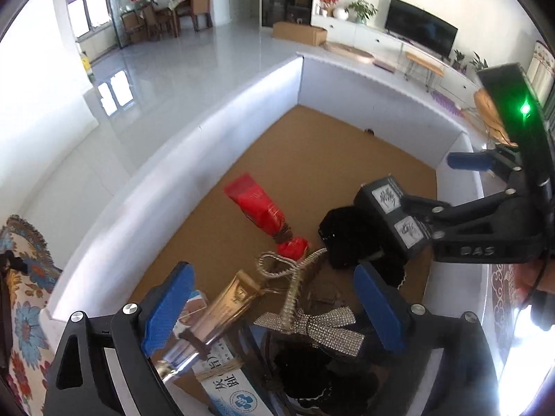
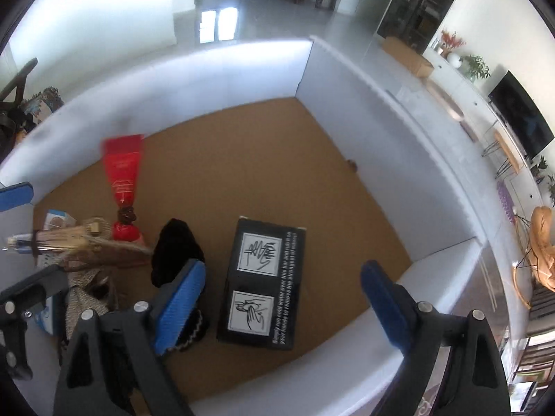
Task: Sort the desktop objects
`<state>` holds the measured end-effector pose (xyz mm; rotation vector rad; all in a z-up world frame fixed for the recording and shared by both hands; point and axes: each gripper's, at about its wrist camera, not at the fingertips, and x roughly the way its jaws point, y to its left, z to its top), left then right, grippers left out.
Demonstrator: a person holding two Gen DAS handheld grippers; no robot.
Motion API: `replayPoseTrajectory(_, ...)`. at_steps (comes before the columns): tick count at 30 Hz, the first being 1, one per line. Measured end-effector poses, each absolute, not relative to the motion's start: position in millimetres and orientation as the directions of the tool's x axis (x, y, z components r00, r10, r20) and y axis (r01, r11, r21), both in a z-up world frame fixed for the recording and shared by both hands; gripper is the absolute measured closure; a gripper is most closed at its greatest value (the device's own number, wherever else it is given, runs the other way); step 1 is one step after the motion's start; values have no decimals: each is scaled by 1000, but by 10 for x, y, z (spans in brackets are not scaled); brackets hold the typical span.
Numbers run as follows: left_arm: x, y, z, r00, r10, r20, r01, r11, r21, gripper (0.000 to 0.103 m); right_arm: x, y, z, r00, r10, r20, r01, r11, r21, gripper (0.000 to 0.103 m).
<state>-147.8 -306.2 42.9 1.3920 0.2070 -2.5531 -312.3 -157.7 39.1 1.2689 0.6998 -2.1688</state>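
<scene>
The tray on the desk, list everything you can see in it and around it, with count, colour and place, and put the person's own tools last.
tray: one, white walls, brown floor, holds the rest
red tube: one, red, far left of floor
black box: one, black with white hand pictures, middle right, between the right tool's fingers
black cloth: one, black, just left of black box
gold tube: one, gold, near left, between the left tool's fingers
bow: one, silver glitter, near the gold tube
white box: one, white and blue, under the gold tube
left tool: one, black with blue pads, open
right tool: one, black with blue pads, open
</scene>
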Motion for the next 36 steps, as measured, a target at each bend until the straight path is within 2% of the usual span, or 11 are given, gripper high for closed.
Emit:
replayPoseTrajectory(3,-1304,-2971,628,-578,-227,-784,335,-942,26,9,-3082,-1460,669,-406,-206,-890,672,-728,-138,6)
replayPoseTrajectory(5,-1238,-2957,712,-588,-246,-771,372,-928,13,7,-3004,-1358,820,-392,-215,-895,670,-733,-117,2)
replayPoseTrajectory(8,-1162,-2934,757,-571,-209,-794,390,-920,-39,1,-2825,-1233,937,-349,-210,-913,664,-743,-83,2)
replayPoseTrajectory(12,-1073,-2866,795,-530,-338,-778,497,-867,38,1,-2664,-1082,952,-340,-202,-919,663,-745,-82,2)
replayPoseTrajectory(18,-924,-2771,942,-527,-394,-753,565,-824,36,1,-2462,-1054,1020,-366,-200,-909,667,-738,-106,2)
replayPoseTrajectory(32,-824,-2818,1036,-546,-368,-753,596,-802,-40,0,-2397,-1149,1038,-395,-224,-891,681,-723,-120,2)
replayPoseTrajectory(36,-726,-2764,1106,-582,-387,-715,595,-802,-50,0,-2387,-1202,987,-390,-233,-891,682,-723,-110,2)
